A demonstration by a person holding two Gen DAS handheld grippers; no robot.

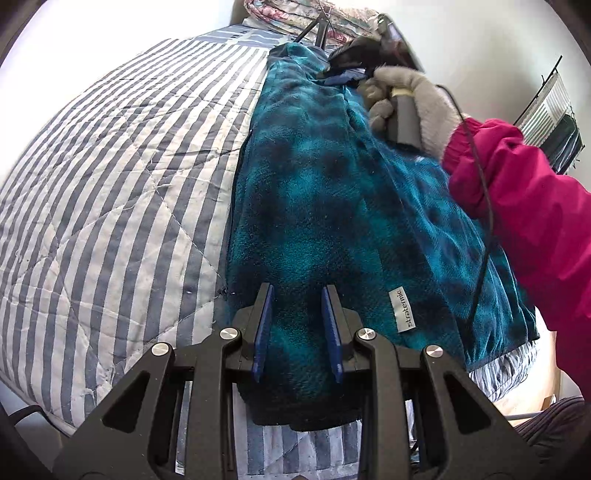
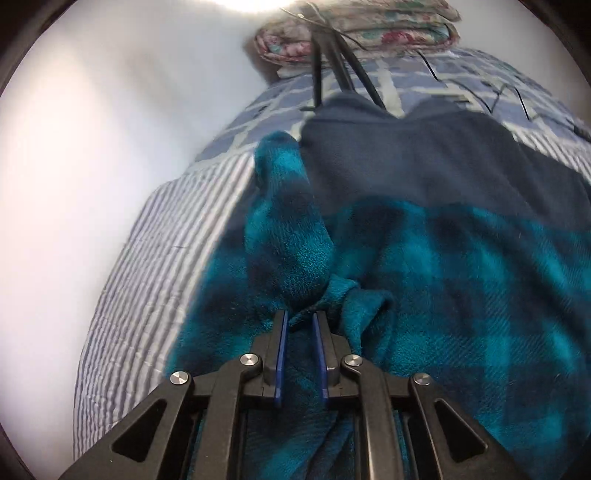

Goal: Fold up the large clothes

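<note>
A teal-and-black plaid fleece jacket lies lengthwise on a striped quilt, with a grey label near its lower hem. My left gripper is shut on that near hem, and the fleece fills the gap between the blue pads. At the far end, a grey-gloved hand holds my right gripper at the jacket's top. In the right wrist view, the right gripper pinches a bunched fold of fleece beside a sleeve. Navy lining shows beyond.
A folded floral quilt and thin black tripod legs sit at the head of the bed. A pink sleeve with a trailing cable crosses the right side. A wire rack stands against the wall. The bed edge drops off at left.
</note>
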